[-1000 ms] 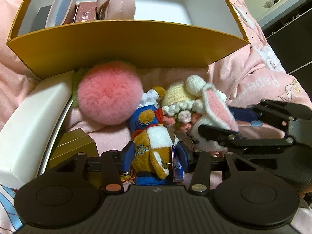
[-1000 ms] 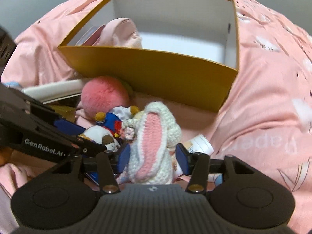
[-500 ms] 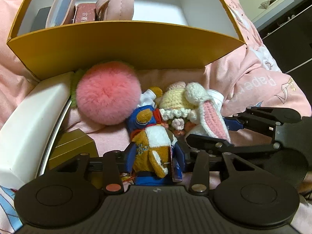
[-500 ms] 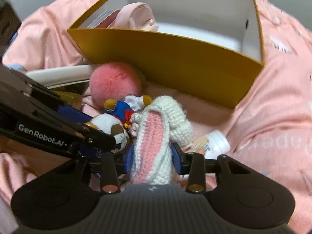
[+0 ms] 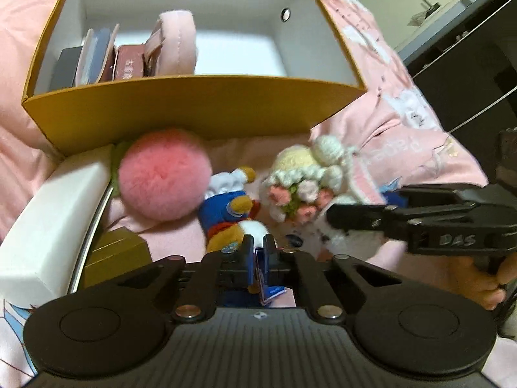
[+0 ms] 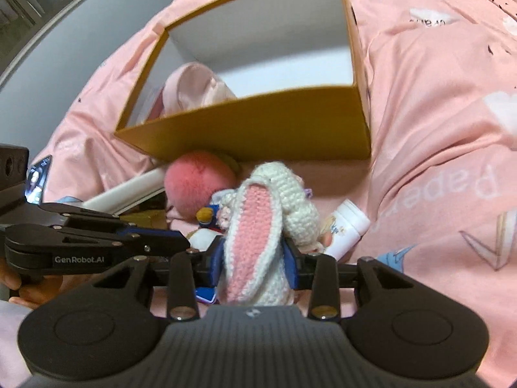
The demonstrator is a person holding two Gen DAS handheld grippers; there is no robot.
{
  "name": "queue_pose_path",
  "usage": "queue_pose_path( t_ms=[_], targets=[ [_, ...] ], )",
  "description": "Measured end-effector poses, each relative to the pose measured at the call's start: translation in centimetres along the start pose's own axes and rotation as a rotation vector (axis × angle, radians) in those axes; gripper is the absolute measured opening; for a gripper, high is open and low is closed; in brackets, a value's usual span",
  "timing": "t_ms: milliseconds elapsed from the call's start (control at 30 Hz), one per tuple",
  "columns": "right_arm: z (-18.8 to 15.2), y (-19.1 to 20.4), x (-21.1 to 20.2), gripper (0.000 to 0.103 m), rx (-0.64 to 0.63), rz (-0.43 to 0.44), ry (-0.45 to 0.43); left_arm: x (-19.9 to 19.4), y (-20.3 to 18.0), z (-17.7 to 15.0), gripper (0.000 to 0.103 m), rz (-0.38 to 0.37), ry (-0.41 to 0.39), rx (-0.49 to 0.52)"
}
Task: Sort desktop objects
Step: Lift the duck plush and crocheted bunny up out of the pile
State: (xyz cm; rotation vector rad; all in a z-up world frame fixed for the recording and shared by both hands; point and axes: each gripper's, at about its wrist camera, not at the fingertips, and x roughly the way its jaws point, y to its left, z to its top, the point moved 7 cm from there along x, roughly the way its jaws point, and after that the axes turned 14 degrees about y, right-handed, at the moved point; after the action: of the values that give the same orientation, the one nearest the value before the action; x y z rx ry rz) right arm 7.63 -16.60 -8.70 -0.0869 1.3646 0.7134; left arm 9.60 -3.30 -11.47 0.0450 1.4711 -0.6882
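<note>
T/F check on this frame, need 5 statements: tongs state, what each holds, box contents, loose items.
1. The right tongs are clamped on the crochet bunny. True.
2. The left tongs stand wide open. False: they are nearly shut, pinching a thin bit of the blue-and-orange plush toy.
3. The yellow box is empty. False: a pink pouch and some small boxes stand in its left part.
4. A pink pompom lies outside the box, by its front wall. True.
5. The white bottle stands upright. False: it lies on its side on the pink sheet.
</note>
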Motion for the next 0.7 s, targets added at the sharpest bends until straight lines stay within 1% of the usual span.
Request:
queue_pose_path(
  t_ms=[67, 133, 200, 267, 333, 367, 400, 467, 600, 700],
  targets=[
    [0.1, 0.0, -0.1, 0.040, -0.003, 0.009, -0.002, 0.3, 0.1, 0.1, 0.009, 0.008, 0.001, -0.009],
    [0.2, -0.1, 0.4, 0.040, 0.000, -0.015, 0.007, 0.2, 0.0, 0.2, 0.011, 0.034, -0.011, -0.007],
    [0.2, -0.1, 0.8, 0.040, -0.001, -0.034, 0.013, 0.0, 0.3, 0.2, 0.020, 0.063, -0.019, -0.016],
    [0.2, -0.1, 1.1, 0.040, -0.001, -0.032, 0.015, -0.1, 0.6, 0.4, 0.023, 0.068, -0.028, -0.029],
    [0.3, -0.1, 1.1, 0.040, -0.008, -0.043, 0.012, -0.2, 1.1, 0.7, 0.029, 0.063, -0.027, -0.055],
    [0.3, -0.1, 1.0, 0.040, -0.011, -0.047, 0.010, -0.1, 1.3, 0.9, 0.036, 0.055, -0.021, -0.072],
    [0.3, -0.1, 1.0, 0.040, -0.012, -0.050, 0.008, 0.1, 1.6, 1.1, 0.047, 0.048, -0.010, -0.089],
    [0.4, -0.2, 1.0, 0.040, -0.010, -0.051, 0.006, 0.6, 1.8, 1.3, 0.054, 0.037, 0.015, -0.110],
    [0.3, -0.1, 1.2, 0.040, -0.016, -0.050, 0.009, 2.0, 1.9, 1.8, 0.055, 0.027, 0.076, -0.139],
    [0.4, -0.3, 1.2, 0.040, -0.017, -0.049, 0.006, 3.0, 1.5, 1.9, 0.056, 0.040, 0.108, -0.124]
  ],
)
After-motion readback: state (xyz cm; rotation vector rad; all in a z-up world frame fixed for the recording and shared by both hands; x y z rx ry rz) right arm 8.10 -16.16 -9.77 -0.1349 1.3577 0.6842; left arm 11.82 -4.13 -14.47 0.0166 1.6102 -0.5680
